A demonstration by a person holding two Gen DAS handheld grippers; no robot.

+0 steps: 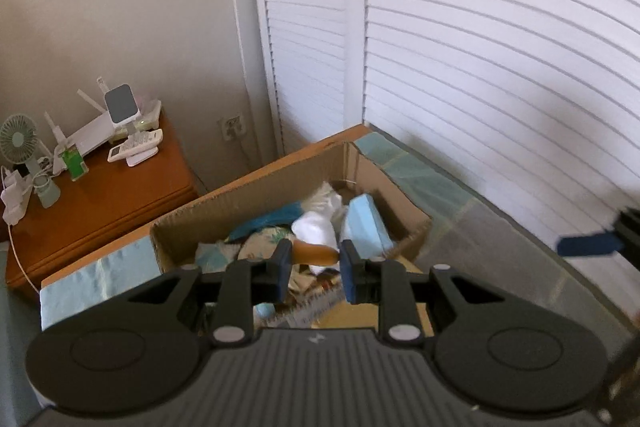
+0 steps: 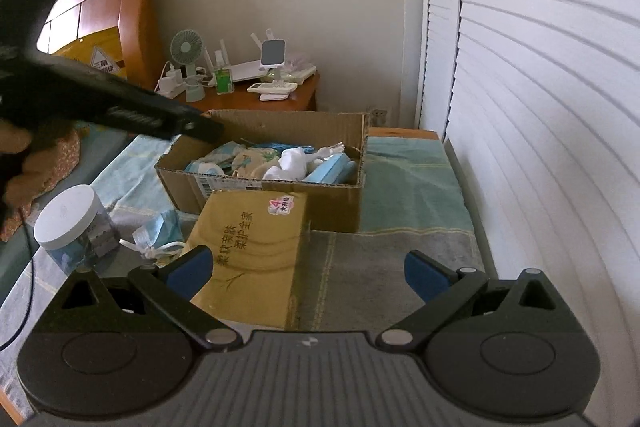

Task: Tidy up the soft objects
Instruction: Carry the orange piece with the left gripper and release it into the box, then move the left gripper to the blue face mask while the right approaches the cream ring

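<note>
Nearest to us, our right gripper (image 2: pixel 308 269) is hanging with its fingers spread wide and holding nothing. Just under it, a yellow tissue pack (image 2: pixel 256 251) is lying on the striped cloth (image 2: pixel 400 267), touching the front wall of the cardboard box (image 2: pixel 260 193). To the left of the pack we are seeing a small crumpled blue and white item (image 2: pixel 160 231) and a white-lidded jar (image 2: pixel 72 223).

Our left gripper (image 1: pixel 314 267) is hovering over the open box. Its fingers are drawn close together, and something orange-brown (image 1: pixel 314 254) is showing between the tips. It is blurred, so we cannot tell if the pads are pinching it or if it is only lying in the box behind them.

Inside the box soft things are already piling up: a white cloth (image 1: pixel 316 231), a light blue pack (image 1: pixel 364 223), a patterned fabric (image 1: pixel 260 247).

We are judging that we are in the middle of the task, at the step of bringing one piece over the box. If the left gripper is carrying it, the next move is asking us to part the fingers above the pile. After that the right gripper needs to descend on the tissue pack, with the fingers straddling its sides.

Farther away, a wooden nightstand (image 2: pixel 296 95) is standing near the wall, carrying a small fan (image 2: pixel 186 47).
</note>
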